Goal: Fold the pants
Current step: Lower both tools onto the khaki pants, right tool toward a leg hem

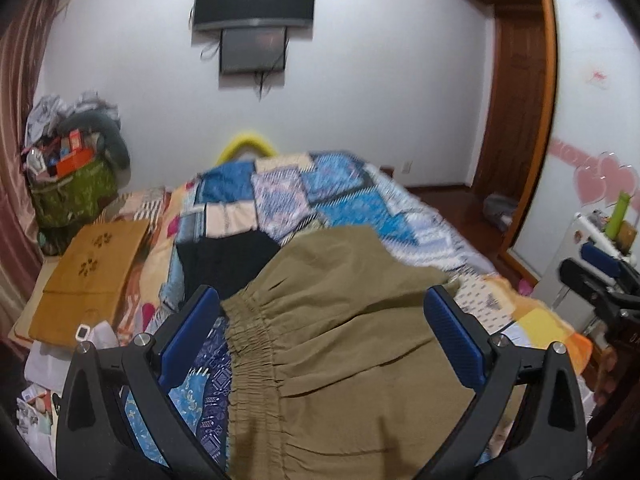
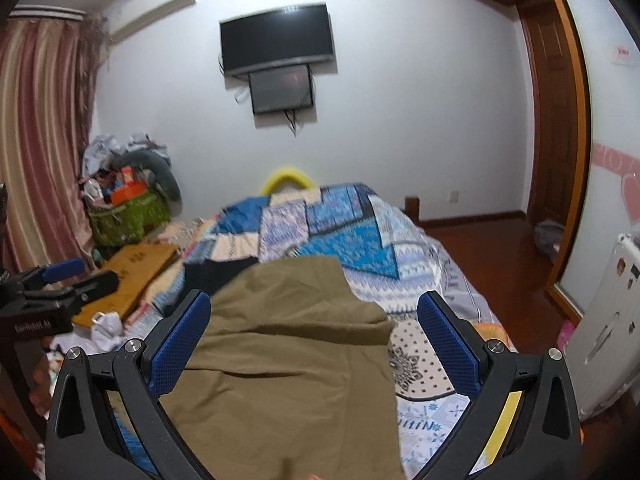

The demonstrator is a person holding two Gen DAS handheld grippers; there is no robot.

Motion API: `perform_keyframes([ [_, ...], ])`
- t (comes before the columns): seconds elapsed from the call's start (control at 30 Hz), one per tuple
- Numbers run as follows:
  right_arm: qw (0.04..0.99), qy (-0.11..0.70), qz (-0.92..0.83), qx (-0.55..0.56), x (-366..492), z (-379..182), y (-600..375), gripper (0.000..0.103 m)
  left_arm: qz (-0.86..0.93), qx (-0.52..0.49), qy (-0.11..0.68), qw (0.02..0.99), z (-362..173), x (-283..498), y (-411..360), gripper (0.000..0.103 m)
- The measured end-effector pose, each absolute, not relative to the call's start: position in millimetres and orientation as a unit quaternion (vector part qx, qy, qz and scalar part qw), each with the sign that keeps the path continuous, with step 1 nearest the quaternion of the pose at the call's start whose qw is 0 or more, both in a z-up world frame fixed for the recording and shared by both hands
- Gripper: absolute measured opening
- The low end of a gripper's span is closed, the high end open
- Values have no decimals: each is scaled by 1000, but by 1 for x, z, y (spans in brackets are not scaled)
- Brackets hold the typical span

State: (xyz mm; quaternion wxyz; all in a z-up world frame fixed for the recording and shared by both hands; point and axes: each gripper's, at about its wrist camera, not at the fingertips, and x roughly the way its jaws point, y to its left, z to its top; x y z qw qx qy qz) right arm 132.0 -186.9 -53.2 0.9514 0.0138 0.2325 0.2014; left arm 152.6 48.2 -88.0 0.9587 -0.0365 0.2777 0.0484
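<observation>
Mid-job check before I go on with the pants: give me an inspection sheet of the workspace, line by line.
Surface: bed with a patchwork quilt, rumpled.
Job's things: olive pants spread on the quilt, elastic waistband toward the left tongs; a black garment lies beyond them.
Clutter: brown board on the bed's left side, green bag piled with boxes, papers on the floor.
Grippers: left tongs open above the pants; right tongs open above the pants, neither pinching cloth.
Cables: loose wires hanging under the wall TV and the small screen.
Surroundings: striped curtain, air conditioner, wooden door, white appliance.
</observation>
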Motion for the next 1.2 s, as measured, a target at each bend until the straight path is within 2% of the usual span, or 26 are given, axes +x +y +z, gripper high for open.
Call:
perform_keyframes([
  [0.27, 925, 331, 184, 12, 192, -101, -208, 103, 93, -13, 370, 924, -150, 230, 88, 103],
  [0.53, 892, 410, 190, -18, 239, -150, -205, 102, 106, -34, 446, 888, -204, 270, 137, 103],
  [0.6, 885, 421, 198, -35, 249, -159, -201, 98, 101, -40, 464, 879, -217, 274, 147, 103],
  [0.67, 880, 428, 200, -49, 258, -167, -199, 87, 97, -50, 480, 870, -227, 275, 155, 103],
  [0.83, 865, 447, 223, -48, 282, -180, -195, 70, 83, -59, 515, 851, -251, 281, 164, 103],
  [1.0, 838, 481, 249, -60, 302, -208, -184, 67, 69, -60, 519, 850, -259, 284, 165, 103],
  [1.1, 832, 486, 265, -36, 304, -215, -183, 57, 65, -53, 519, 851, -261, 286, 166, 103],
  [1.2, 821, 491, 291, -11, 307, -215, -185, 39, 66, -41, 519, 851, -263, 286, 166, 103],
])
